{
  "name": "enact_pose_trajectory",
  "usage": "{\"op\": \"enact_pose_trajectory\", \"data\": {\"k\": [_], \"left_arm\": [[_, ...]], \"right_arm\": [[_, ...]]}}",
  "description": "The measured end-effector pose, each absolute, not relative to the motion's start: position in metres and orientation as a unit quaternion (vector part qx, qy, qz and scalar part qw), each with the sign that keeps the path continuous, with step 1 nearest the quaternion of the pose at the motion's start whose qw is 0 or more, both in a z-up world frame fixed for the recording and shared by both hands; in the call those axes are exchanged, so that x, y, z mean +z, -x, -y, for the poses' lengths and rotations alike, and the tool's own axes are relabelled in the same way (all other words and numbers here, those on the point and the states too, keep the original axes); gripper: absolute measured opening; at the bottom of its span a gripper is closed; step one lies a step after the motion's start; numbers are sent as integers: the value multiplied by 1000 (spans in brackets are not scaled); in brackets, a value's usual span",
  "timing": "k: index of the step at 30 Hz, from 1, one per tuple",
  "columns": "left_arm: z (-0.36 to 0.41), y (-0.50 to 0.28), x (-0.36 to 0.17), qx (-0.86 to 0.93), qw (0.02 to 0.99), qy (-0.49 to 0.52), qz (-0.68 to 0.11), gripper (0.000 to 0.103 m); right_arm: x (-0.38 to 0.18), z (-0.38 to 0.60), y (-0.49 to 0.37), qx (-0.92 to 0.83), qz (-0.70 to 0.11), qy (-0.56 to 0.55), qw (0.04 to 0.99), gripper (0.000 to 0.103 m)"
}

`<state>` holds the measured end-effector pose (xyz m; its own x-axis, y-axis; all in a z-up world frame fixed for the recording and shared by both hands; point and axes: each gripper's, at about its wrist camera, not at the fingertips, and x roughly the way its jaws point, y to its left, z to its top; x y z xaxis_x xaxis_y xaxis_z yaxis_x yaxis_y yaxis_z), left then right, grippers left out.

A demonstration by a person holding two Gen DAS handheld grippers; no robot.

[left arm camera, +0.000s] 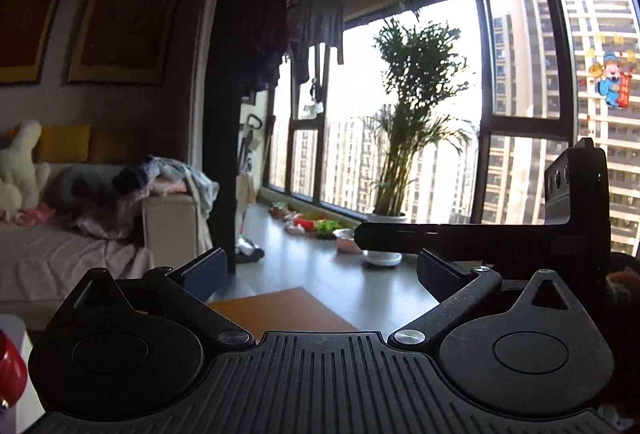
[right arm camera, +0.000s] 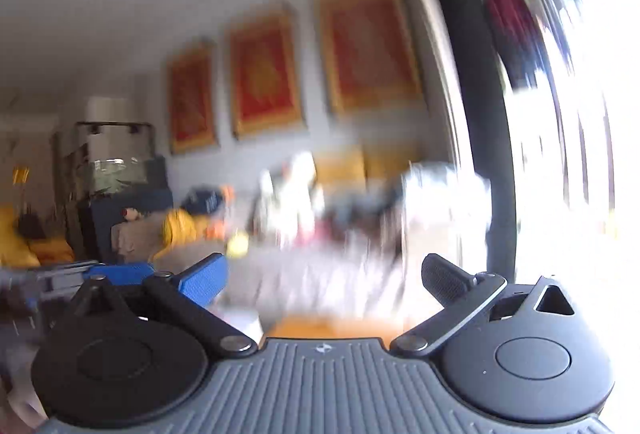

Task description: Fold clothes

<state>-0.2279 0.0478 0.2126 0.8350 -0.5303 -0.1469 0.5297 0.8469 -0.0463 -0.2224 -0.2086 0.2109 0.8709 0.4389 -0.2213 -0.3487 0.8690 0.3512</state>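
Floor of pale grey boards (left arm camera: 304, 254) runs open ahead of my left claw (left arm camera: 320, 270) toward the tall dark-framed window wall (left arm camera: 484, 106), and nothing stands in the stretch between. Just below my left fingers the corner of an orange-brown wooden table (left arm camera: 280, 310) juts forward, its edges falling away to the floor on both sides. Near the glass stand a tall green leafy palm in a white pot (left arm camera: 412, 106) and a scatter of small colourful things on the floor (left arm camera: 312, 224). A thick black pillar (left arm camera: 232, 94) bounds the left side of that open room; beyond it a pale sofa (left arm camera: 60, 254) carries a heap of crumpled mixed-colour clothes (left arm camera: 160, 180), well apart from both claws. A black bracket with small round lenses (left arm camera: 568, 202) crosses the right of the left view.

My left claw is spread wide, its blue-padded finger (left arm camera: 204, 270) and black-padded one far apart, with nothing between them and touching nothing.

My right claw (right arm camera: 324, 278) is likewise spread wide and empty, over the same table's edge (right arm camera: 332, 326). Its view is badly smeared: I can make out three red-and-gold framed wall hangings (right arm camera: 272, 74), the black pillar against bright glare, and the clothes as a pale blur on the sofa (right arm camera: 420, 194).
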Motion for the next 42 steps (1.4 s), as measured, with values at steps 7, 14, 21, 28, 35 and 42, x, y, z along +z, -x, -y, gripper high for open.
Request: {"op": "enact_pose_trajectory", "data": {"k": [7,14,21,28,35,42], "left_arm": [[-38,209,79,-141,987,-65,-37,103],[-73,151,-12,-74,987,-44,-139,103],[-112,137,-9,-78,982,65,-160,103],[-115,37,-5,-74,985,60,-143,103],[-125,31,69,-69,990,-4,-127,103],[-168,85,157,-70,993,19,-96,103]], "right_arm": [[50,216,240,122,-97,-180,971,103],[-12,221,217,54,-63,-100,992,103],[-24,248,174,33,-95,-165,981,103],[-22,228,80,0,-75,-108,991,103],[61,209,64,42,-65,-112,991,103],[124,188,94,107,-57,-176,977,103]]}}
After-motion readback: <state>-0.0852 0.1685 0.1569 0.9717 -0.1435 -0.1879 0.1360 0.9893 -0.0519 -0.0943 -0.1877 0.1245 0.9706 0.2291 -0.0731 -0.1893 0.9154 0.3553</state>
